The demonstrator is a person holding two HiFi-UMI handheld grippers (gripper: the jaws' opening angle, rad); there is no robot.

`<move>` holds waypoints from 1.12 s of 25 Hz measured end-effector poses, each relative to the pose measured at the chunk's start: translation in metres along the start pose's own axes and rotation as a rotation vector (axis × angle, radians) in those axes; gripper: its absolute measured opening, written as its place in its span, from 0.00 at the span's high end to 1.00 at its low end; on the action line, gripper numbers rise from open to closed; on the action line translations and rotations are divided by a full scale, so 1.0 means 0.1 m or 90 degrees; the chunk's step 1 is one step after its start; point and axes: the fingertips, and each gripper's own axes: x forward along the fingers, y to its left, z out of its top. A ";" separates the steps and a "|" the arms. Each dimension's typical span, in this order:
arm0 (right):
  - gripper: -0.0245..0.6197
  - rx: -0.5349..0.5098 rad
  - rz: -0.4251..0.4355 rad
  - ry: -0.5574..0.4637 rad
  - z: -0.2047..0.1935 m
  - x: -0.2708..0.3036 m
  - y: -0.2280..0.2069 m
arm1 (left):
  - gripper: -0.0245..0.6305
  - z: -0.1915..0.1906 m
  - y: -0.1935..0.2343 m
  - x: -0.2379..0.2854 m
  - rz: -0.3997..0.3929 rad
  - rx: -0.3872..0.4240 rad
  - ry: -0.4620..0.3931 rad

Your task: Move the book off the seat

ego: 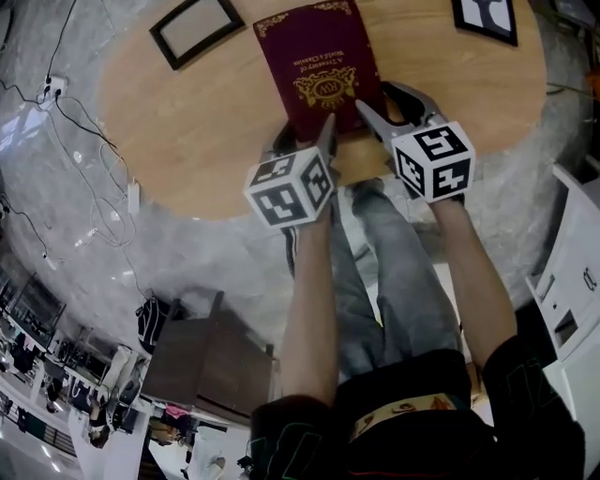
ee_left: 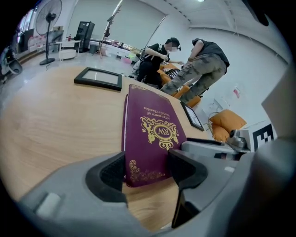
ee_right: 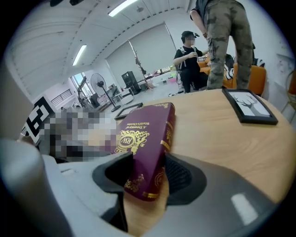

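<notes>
Maroon book (ego: 317,66), far corner cropped overhead, near end pinched in left claw (ee_left: 145,170) and right claw (ee_right: 145,173) alike.

Head view:
- tabletop (ego: 187,122) across upper frame
- book (ego: 319,70) flat on tabletop, top centre
- picture frame (ego: 197,28) on tabletop, upper left, left of book
- second picture frame (ego: 486,17) at upper right corner, right of book
- left claw (ego: 305,139) at book's lower left corner
- right claw (ego: 389,108) at book's lower right corner, beside left claw
- cables (ego: 89,187) on floor, left of tabletop

Left gripper view: book's near end between jaws, lower centre.

Right gripper view: book's corner between jaws, lower centre.
</notes>
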 end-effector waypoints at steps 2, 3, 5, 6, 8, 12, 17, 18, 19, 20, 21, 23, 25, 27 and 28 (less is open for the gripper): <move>0.63 0.005 -0.011 0.001 -0.03 -0.01 0.02 | 0.52 -0.03 0.01 0.00 -0.009 -0.001 0.014; 0.63 0.007 -0.015 0.007 -0.04 0.00 0.03 | 0.51 -0.04 0.02 0.00 -0.014 0.001 0.021; 0.63 0.009 -0.022 0.021 -0.04 0.02 0.02 | 0.50 -0.03 0.03 0.02 -0.025 0.010 0.028; 0.63 0.011 -0.026 0.027 -0.03 0.02 0.01 | 0.50 -0.02 0.02 0.03 -0.030 0.016 0.025; 0.63 0.018 -0.041 0.045 -0.04 0.02 0.01 | 0.50 -0.02 0.02 0.03 -0.038 0.020 0.017; 0.64 0.028 -0.090 0.086 -0.05 0.00 0.00 | 0.63 0.03 0.11 -0.08 -0.041 0.030 0.029; 0.64 0.041 -0.099 0.071 0.12 -0.20 0.15 | 0.84 0.42 0.27 -0.52 -0.054 0.040 -0.013; 0.64 0.051 -0.091 0.057 0.19 -0.26 0.22 | 0.92 0.55 0.26 -0.63 -0.067 0.039 -0.035; 0.69 0.065 -0.080 0.042 0.27 -0.32 0.30 | 0.95 0.67 0.23 -0.75 -0.080 0.040 -0.057; 0.79 0.077 -0.068 0.028 0.35 -0.39 0.39 | 0.95 0.78 0.19 -0.87 -0.092 0.042 -0.076; 0.84 0.083 -0.055 0.016 0.42 -0.46 0.50 | 0.95 0.88 0.15 -1.00 -0.101 0.046 -0.092; 0.94 0.083 -0.026 -0.005 0.61 -0.57 0.70 | 0.95 1.09 0.05 -1.25 -0.119 0.052 -0.127; 0.95 0.091 0.019 -0.033 0.87 -0.67 0.89 | 0.95 1.34 -0.09 -1.48 -0.153 0.058 -0.169; 0.95 0.104 0.061 -0.067 1.15 -0.81 1.05 | 0.95 1.54 -0.26 -1.73 -0.192 0.068 -0.206; 0.96 0.102 0.071 -0.082 1.29 -0.89 1.11 | 0.95 1.63 -0.33 -1.85 -0.204 0.075 -0.223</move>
